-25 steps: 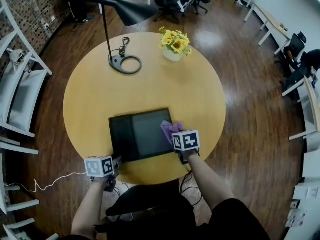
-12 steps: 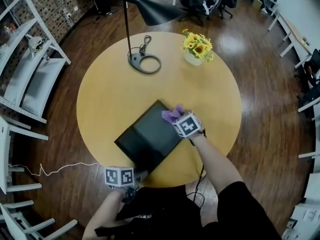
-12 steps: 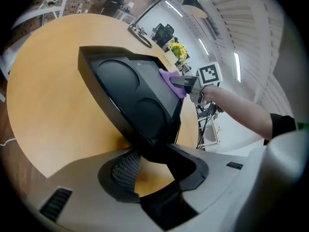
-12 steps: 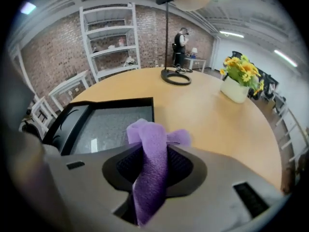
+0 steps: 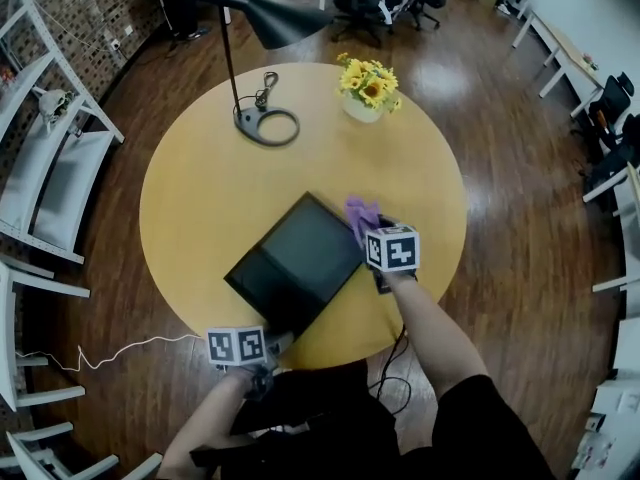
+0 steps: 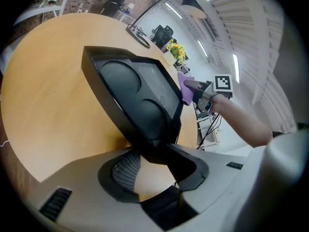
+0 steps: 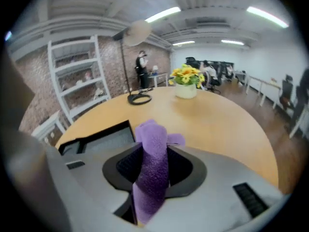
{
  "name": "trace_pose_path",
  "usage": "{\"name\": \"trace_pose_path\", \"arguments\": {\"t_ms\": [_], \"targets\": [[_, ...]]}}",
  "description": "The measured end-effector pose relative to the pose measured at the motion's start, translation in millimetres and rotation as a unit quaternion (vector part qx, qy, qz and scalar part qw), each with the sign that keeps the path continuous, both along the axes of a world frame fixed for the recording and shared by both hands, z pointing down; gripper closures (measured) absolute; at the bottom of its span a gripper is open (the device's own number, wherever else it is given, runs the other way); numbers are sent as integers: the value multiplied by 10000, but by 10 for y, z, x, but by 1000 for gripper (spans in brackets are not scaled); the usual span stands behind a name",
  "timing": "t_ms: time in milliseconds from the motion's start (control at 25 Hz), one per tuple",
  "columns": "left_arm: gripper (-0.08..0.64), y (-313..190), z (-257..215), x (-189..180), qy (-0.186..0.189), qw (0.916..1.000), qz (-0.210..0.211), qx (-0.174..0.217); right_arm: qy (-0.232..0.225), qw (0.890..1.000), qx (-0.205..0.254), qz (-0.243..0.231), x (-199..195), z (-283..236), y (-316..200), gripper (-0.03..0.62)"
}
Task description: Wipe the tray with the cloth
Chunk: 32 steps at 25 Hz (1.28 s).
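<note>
While the right tongs (image 5: 372, 228) clench the purple cloth (image 5: 360, 211) just beside the black tray (image 5: 295, 263), that tray lies skewed on the round table (image 5: 200, 198). The left tongs (image 6: 154, 166) have just been opening and straddle the tray's near corner, apparently released rather than pressing it.

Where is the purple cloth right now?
In the head view, the purple cloth is clamped in the right gripper, beside the black tray's right-hand edge on the round table.
</note>
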<state>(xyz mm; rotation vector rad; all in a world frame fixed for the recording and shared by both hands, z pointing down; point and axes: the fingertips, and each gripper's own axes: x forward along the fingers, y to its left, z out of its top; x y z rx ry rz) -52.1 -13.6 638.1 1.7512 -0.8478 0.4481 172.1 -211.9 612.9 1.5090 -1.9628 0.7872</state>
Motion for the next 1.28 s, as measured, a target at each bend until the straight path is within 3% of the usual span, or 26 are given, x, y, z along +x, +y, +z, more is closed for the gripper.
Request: {"name": "trace_pose_path", "arguments": {"t_ms": [120, 240, 320, 400, 480, 520, 600, 720, 880, 1040, 1280], "targets": [[403, -39, -136, -87, -149, 9994, -5, 298, -377, 9960, -206, 779, 98, 51, 194, 468], [403, -273, -382, -491, -658, 9912, -313, 1102, -368, 9905, -295, 1290, 21, 104, 461, 463], [402, -637, -547, -801, -1223, 9730, -415, 1911, -355, 9861, -283, 1600, -36, 157, 609, 457], [395, -1060, -616, -974, -1779, 9498, -183, 2568, -292, 9844, -204, 1721, -81, 190, 677, 458], [379, -1410, -558, -1006, -2139, 9340, 255, 2851, -263, 9840, -205, 1752, -102, 202, 703, 459], [379, -1524, -493, -988, -2195, 9323, 483, 2835, -298, 9827, -238, 1811, -101, 208, 722, 459], [378, -1614, -353, -922, -2040, 9415, 801, 2560, -550, 9764, -333, 2063, -103, 224, 797, 459], [379, -1549, -221, -839, -1694, 9567, 966, 2159, -1308, 9588, -343, 2497, -168, 249, 915, 459], [382, -1403, -133, -771, -1548, 9583, 1077, 2145, -1992, 9396, -227, 2775, -264, 255, 1056, 459], [385, -1439, -138, -792, -1392, 9620, 907, 2166, -2031, 9411, -234, 2693, -424, 265, 1177, 459], [385, -1209, -130, -724, -1193, 9667, 1097, 1978, -2193, 9442, -142, 2452, -375, 230, 1010, 460]]}}
